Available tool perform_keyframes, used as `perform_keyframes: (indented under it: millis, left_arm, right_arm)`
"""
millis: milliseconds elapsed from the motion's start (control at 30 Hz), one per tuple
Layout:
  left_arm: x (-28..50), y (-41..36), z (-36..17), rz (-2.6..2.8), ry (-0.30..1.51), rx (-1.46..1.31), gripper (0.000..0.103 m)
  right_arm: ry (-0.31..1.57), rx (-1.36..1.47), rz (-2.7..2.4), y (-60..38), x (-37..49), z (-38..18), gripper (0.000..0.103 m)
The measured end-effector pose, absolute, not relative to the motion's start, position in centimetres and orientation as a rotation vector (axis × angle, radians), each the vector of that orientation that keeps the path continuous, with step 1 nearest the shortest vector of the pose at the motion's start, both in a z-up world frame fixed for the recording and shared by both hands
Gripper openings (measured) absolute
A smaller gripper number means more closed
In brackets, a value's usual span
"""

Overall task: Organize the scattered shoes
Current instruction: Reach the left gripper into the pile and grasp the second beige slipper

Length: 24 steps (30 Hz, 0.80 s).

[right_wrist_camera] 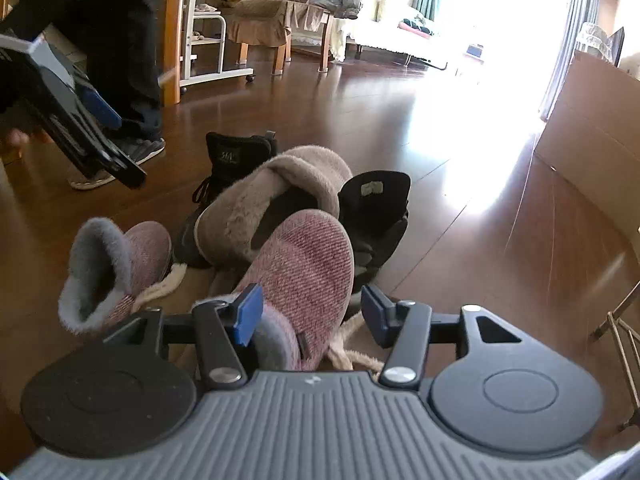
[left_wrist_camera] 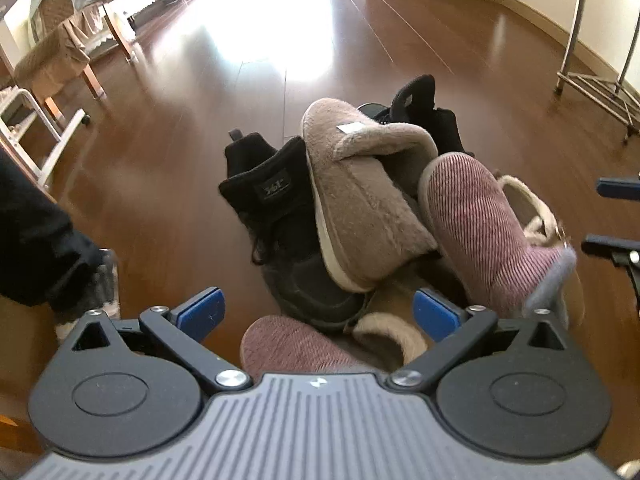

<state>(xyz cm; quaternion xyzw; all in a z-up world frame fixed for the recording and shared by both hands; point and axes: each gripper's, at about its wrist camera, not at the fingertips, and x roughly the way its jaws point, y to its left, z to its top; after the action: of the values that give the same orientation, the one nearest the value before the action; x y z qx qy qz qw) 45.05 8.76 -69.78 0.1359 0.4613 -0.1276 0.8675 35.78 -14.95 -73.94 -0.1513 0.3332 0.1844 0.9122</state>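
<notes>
From the left wrist camera, my left gripper (left_wrist_camera: pixel 318 312) hangs with its fingers spread wide and empty over a heap of shoes on the wooden floor (left_wrist_camera: pixel 168 160). I count two black boots (left_wrist_camera: pixel 272 204), one tan slipper (left_wrist_camera: pixel 360 204) leaning across them, and two pink slippers: one (left_wrist_camera: pixel 488 232) at the right of the pile, one (left_wrist_camera: pixel 292 344) right under my fingers. A chair (left_wrist_camera: pixel 56 52) and a white cart (left_wrist_camera: pixel 36 132) stand off to the left, a metal rack (left_wrist_camera: pixel 596 84) to the right; the floor beyond the pile lies open.

From the right wrist camera, my right gripper (right_wrist_camera: pixel 312 312) has its fingers wide around the nearer pink slipper (right_wrist_camera: pixel 308 276), perhaps touching its heel, not clamping. A cardboard box (right_wrist_camera: pixel 592 136) lines the right edge, and the other gripper (right_wrist_camera: pixel 80 120) sits upper left.
</notes>
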Motion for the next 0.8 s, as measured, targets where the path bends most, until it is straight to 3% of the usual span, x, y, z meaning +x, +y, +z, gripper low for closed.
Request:
perform_keyframes:
  millis: [300, 533, 700, 800]
  left_arm:
    - [50.0, 3.4, -72.8, -0.303, 0.905, 0.297, 0.1]
    - [54.4, 1.1, -76.5, -0.219, 0.977, 0.283, 0.099]
    - [56.2, 1.4, -78.7, -0.136, 1.029, 0.285, 0.082]
    - [56.8, 2.3, -80.0, -0.109, 1.073, 0.241, 0.077]
  right_arm:
    - [0.718, -0.187, 0.299, -17.7, 35.3, -75.0, 0.06]
    - [0.764, -0.078, 0.254, -21.1, 33.9, -77.0, 0.065]
    - [0.786, -0.042, 0.213, -23.2, 33.8, -78.0, 0.067]
    - [0.792, -0.033, 0.184, -24.3, 33.9, -78.3, 0.068]
